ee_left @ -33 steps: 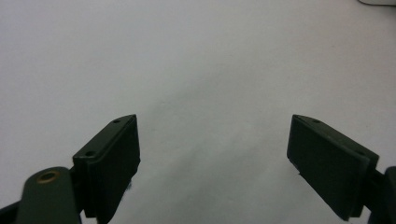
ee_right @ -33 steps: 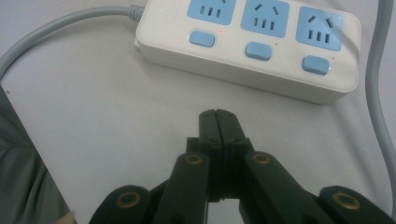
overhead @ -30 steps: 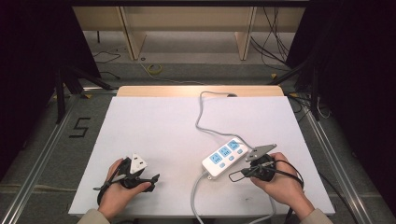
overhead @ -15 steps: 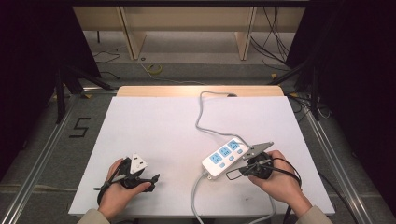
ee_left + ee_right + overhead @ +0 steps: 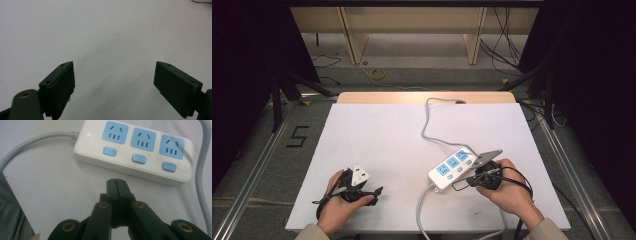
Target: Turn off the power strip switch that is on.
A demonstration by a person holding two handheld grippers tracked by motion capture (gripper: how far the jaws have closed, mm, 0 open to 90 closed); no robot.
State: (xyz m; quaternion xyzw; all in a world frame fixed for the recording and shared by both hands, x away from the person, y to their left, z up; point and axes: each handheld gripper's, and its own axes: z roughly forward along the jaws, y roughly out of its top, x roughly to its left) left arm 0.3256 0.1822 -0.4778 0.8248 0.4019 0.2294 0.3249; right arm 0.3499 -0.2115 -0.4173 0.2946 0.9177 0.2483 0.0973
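My right gripper (image 5: 116, 181) has its jaws pressed flat together with nothing between them, their tips just short of the near long side of the white power strip (image 5: 135, 150) and apart from it, a thin band of bare table showing between. In the right gripper view the tips point at the strip's wall below its middle blue switch (image 5: 139, 158), with three blue sockets in a row beyond the switches. The strip's grey cord (image 5: 37, 141) leaves its left end in that view and curves back toward me, and another run of the cord passes close along the strip's right end, so room on that side is tight. Seen from above, the right gripper (image 5: 468, 178) sits on the side of the power strip (image 5: 453, 167) nearer me and a little to its right, and the strip lies slantwise, well in from the right edge and fairly near the front edge of the white table (image 5: 382, 135). The cord (image 5: 428, 122) runs away from the strip to the table's far edge. Left of the strip lies a broad stretch of open tabletop. My left gripper (image 5: 374, 191) rests far to the strip's left near the front edge, its jaws spread wide over bare white surface, holding nothing.
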